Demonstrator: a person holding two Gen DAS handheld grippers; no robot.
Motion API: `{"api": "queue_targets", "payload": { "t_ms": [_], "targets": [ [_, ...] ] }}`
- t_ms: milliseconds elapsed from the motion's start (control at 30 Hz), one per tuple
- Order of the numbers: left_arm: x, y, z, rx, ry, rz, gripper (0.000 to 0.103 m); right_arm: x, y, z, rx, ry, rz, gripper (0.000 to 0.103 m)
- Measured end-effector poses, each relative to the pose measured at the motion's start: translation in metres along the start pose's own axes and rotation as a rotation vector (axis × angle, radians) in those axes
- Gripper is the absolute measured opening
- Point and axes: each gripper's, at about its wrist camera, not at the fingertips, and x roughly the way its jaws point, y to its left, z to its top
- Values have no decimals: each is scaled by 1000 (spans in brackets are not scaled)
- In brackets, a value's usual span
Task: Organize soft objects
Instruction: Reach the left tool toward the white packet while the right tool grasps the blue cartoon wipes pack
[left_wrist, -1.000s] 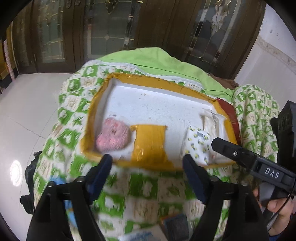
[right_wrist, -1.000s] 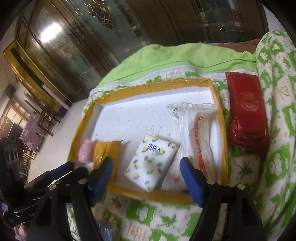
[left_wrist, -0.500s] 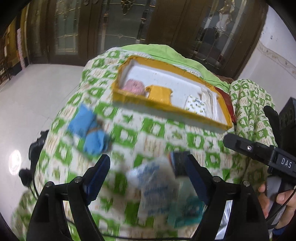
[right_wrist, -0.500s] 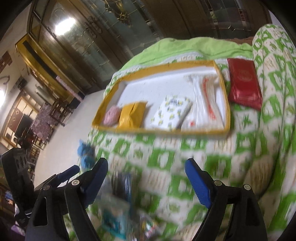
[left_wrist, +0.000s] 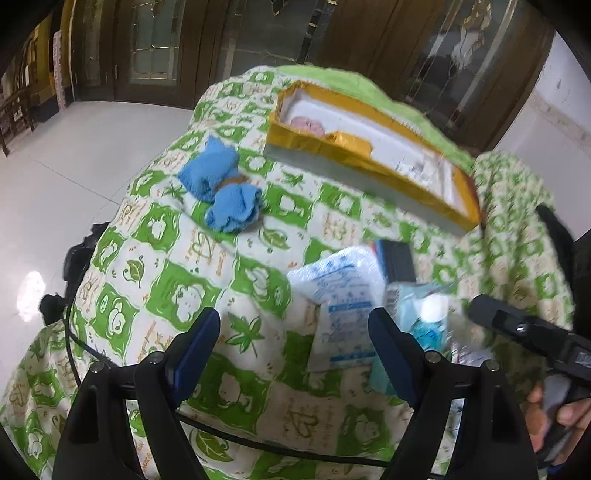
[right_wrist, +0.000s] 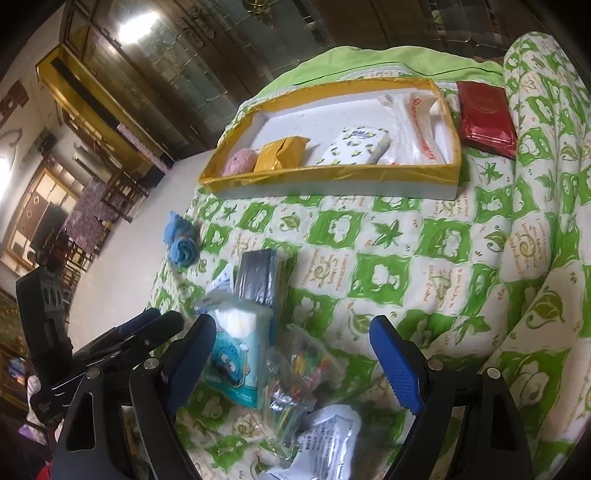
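Note:
A yellow-rimmed white tray (right_wrist: 332, 173) lies at the far side of a green-and-white quilt (right_wrist: 388, 266). It holds a pink ball (right_wrist: 238, 162), a yellow pouch (right_wrist: 280, 153), a patterned tissue pack (right_wrist: 356, 146) and a clear bag (right_wrist: 417, 133). Nearer lie blue socks (left_wrist: 225, 188), a white-blue packet (left_wrist: 340, 295), a dark pack (right_wrist: 256, 277), a teal tissue pack (right_wrist: 236, 354) and a clear bag of small coloured items (right_wrist: 299, 373). My left gripper (left_wrist: 295, 347) is open and empty above the white-blue packet. My right gripper (right_wrist: 291, 354) is open and empty over the loose pile.
A red packet (right_wrist: 485, 114) lies on the quilt right of the tray. The tray also shows in the left wrist view (left_wrist: 369, 166). A black cable (left_wrist: 258, 439) crosses the quilt's near edge. Pale tiled floor (left_wrist: 55, 166) lies to the left, dark wooden doors behind.
Both grippers have pulled back from the tray toward the quilt's near side. The loose pile and blue socks have come into view. Both stayed open.

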Motion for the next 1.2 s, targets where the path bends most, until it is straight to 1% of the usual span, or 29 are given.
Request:
{"api": "queue_targets", "payload": {
  "t_ms": [33, 67, 133, 167, 267, 433, 467, 567, 633, 667, 700, 733, 800, 833, 900, 1000, 1067, 1133, 1167, 1200],
  "targets": [
    [5, -2, -2, 20, 17, 28, 82, 0, 3, -2, -5, -3, 1, 86],
    [7, -4, -4, 31, 26, 37, 82, 1, 8, -3, -15, -6, 3, 83],
    [10, -9, -7, 61, 37, 47, 82, 0, 18, -4, -49, -17, 5, 74],
    [11, -11, -8, 73, 39, 46, 82, 1, 21, -4, -66, -22, 3, 73],
    [13, -18, -12, 98, 50, 15, 82, 4, 31, -3, -89, -19, 16, 72],
    [19, -22, -14, 108, 68, 9, 82, 23, 43, 2, -97, 31, 36, 72],
    [19, -21, -14, 102, 70, 5, 82, 27, 46, 2, -105, 43, 28, 72],
    [19, -19, -13, 84, 70, -9, 82, 41, 48, 0, -124, 86, -40, 71],
    [20, -22, -15, 103, 70, 7, 82, 53, 40, -3, -104, 151, -65, 54],
    [20, -24, -15, 115, 67, 11, 82, 56, 34, -3, -75, 177, -56, 51],
    [20, -26, -15, 124, 63, 9, 82, 58, 27, -4, -45, 194, -47, 45],
    [19, -29, -15, 135, 57, 3, 82, 57, 25, -4, -37, 192, -44, 40],
    [19, -33, -14, 145, 53, 1, 82, 49, 22, -1, -34, 162, -53, 33],
    [20, -35, -13, 151, 53, 1, 82, 44, 21, 2, -42, 133, -77, 26],
    [24, -40, -10, 163, 56, 14, 82, 38, 18, 9, -53, 86, -124, 22],
    [30, -45, -4, 162, 58, 23, 82, 38, 9, 15, -38, 67, -160, 22],
    [34, -46, -1, 146, 64, 18, 82, 41, 2, 16, -13, 73, -141, 22],
    [38, -48, -1, 147, 71, 26, 82, 42, -2, 17, 2, 73, -125, 24],
    [38, -48, -2, 152, 69, 30, 74, 42, -3, 17, 10, 66, -122, 25],
    [38, -48, -3, 156, 67, 28, 60, 40, -6, 18, 16, 65, -119, 30]
  ]
}}
